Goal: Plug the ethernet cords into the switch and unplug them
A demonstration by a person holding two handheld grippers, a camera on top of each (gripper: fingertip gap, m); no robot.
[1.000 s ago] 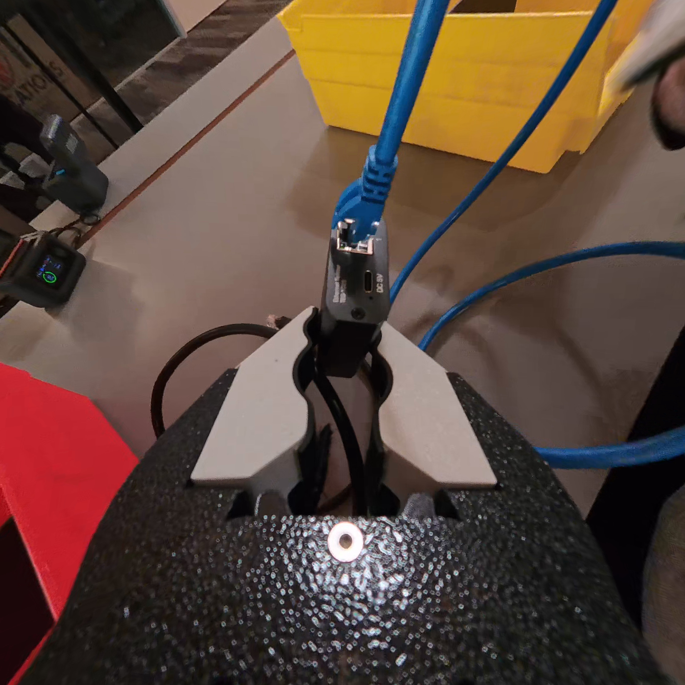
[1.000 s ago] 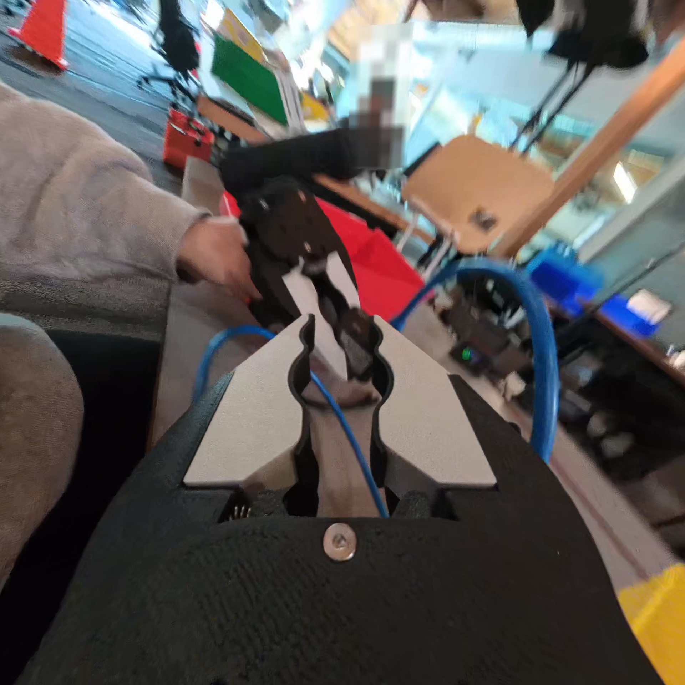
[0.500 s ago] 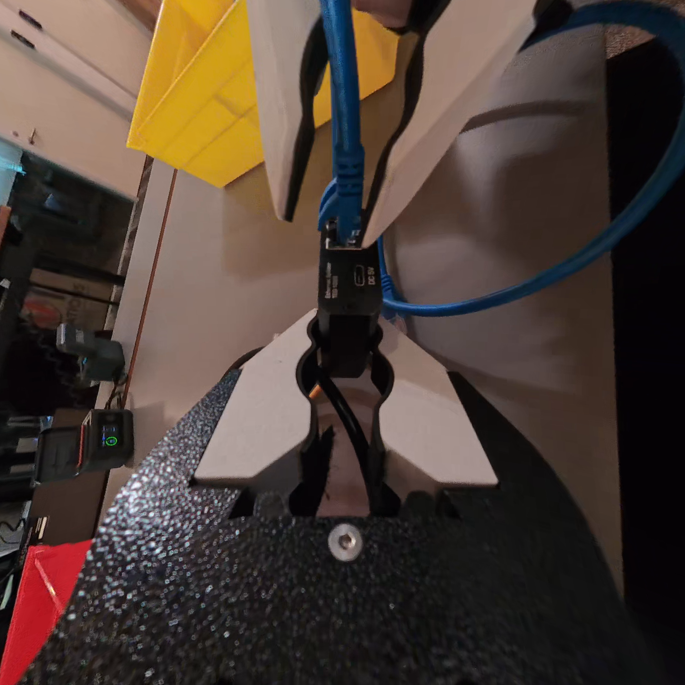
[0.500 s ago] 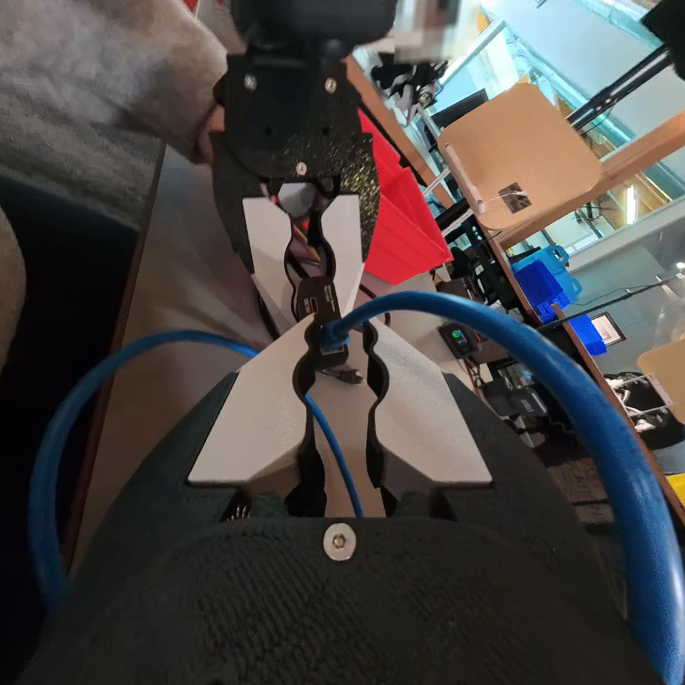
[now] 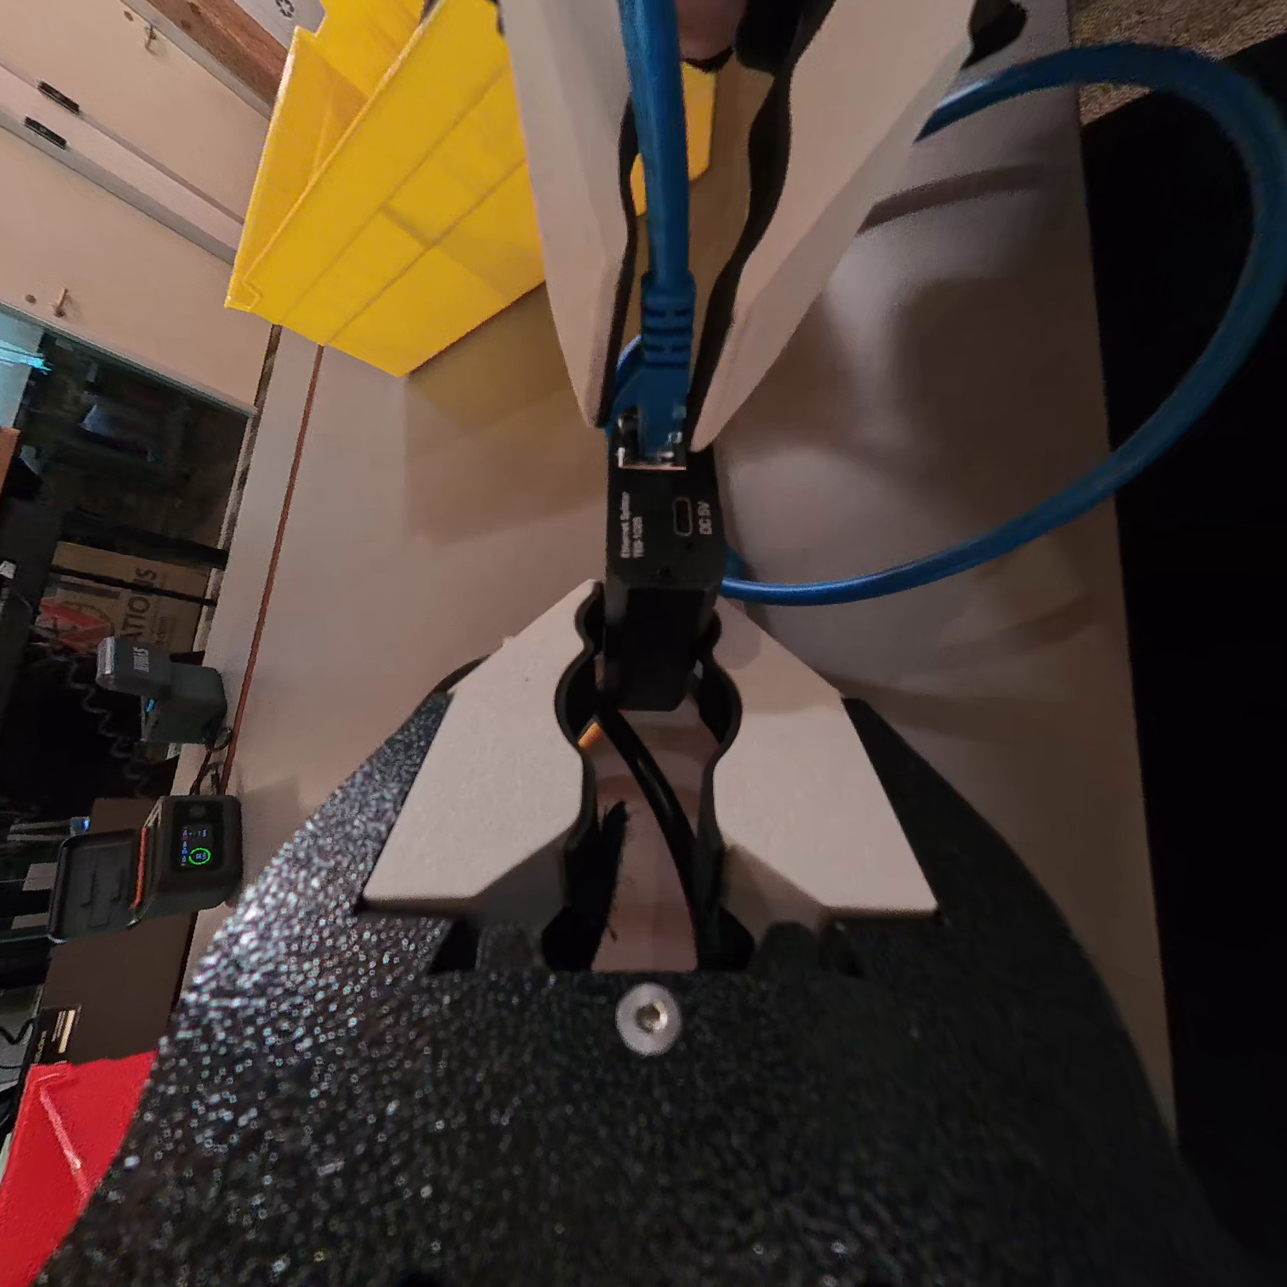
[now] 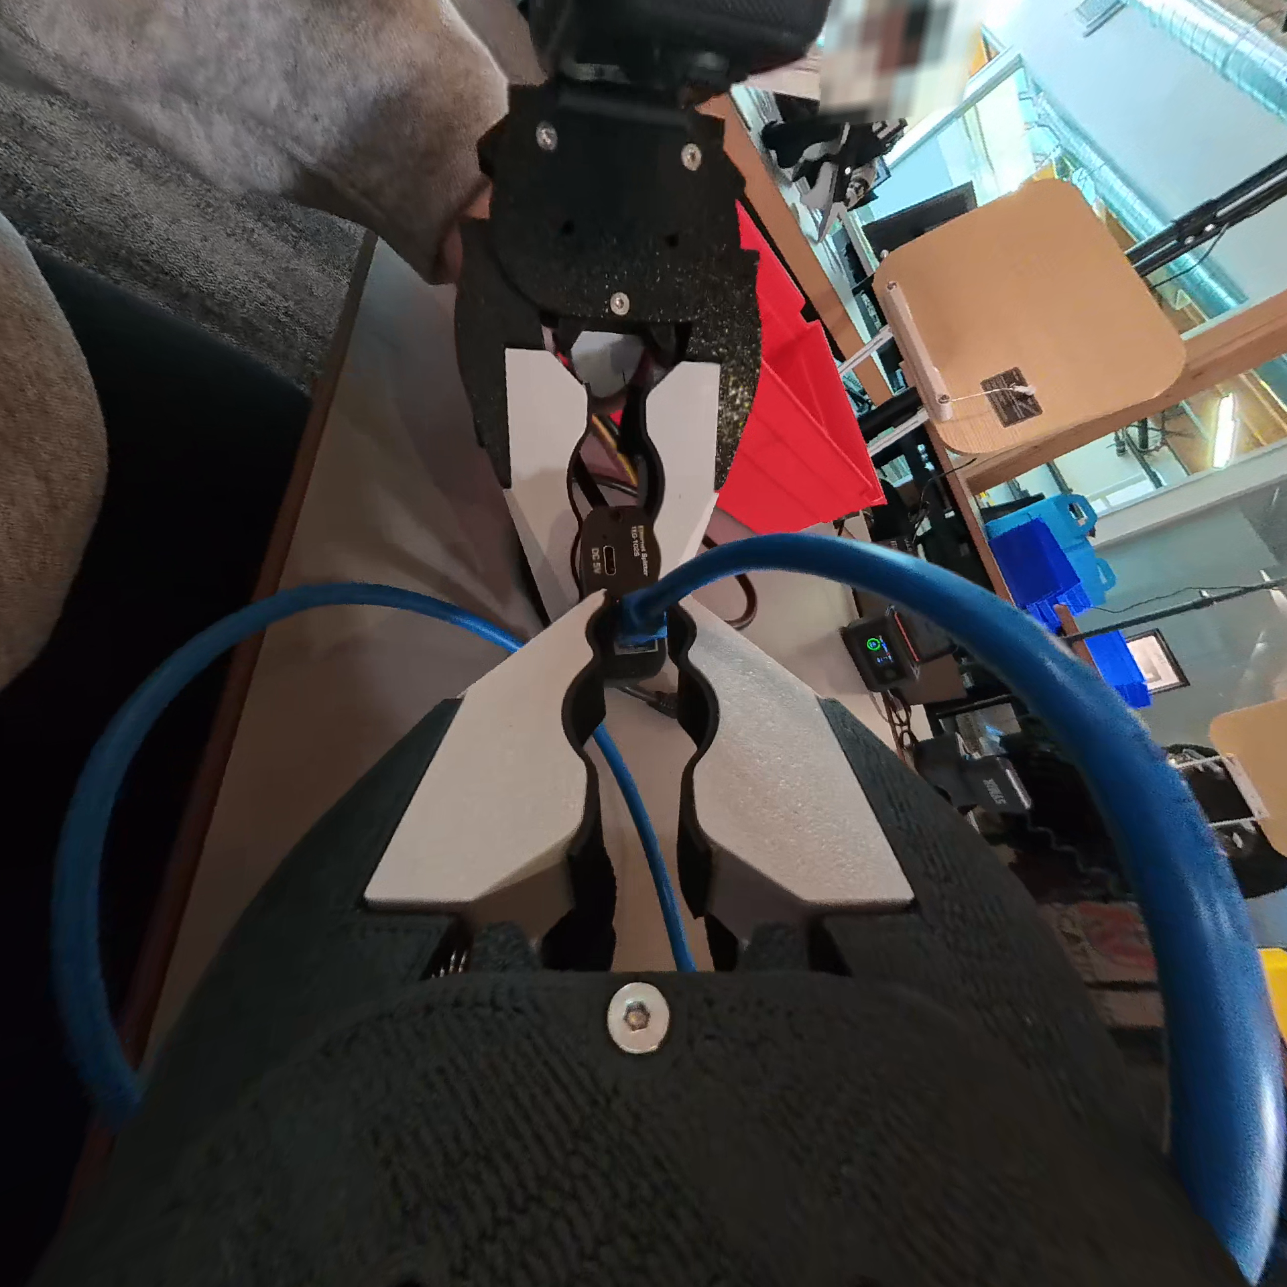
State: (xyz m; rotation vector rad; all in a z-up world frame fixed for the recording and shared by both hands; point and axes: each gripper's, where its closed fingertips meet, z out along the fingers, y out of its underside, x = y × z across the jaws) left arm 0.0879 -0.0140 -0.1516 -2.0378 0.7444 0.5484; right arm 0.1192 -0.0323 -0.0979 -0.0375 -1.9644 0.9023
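Observation:
My left gripper is shut on the lower end of a small black switch and holds it above the tan table. A blue ethernet plug sits in the port at the switch's far end. My right gripper comes in from the opposite side, its white fingers closed on that plug at the port. In the right wrist view the right gripper grips the plug, with the switch and the left gripper facing it just beyond.
The blue cord loops wide to the right and arches over my right gripper. A yellow bin and a red bin stand on the table. A small black device with a lit screen lies at the table edge. A grey sleeve holds the left gripper. Across from one pair of fingers to the other is roughly 6 cm.
The right gripper swung in from the side to face the switch, then narrowed its fingers onto the blue plug. The left gripper rotated while keeping hold of the switch.

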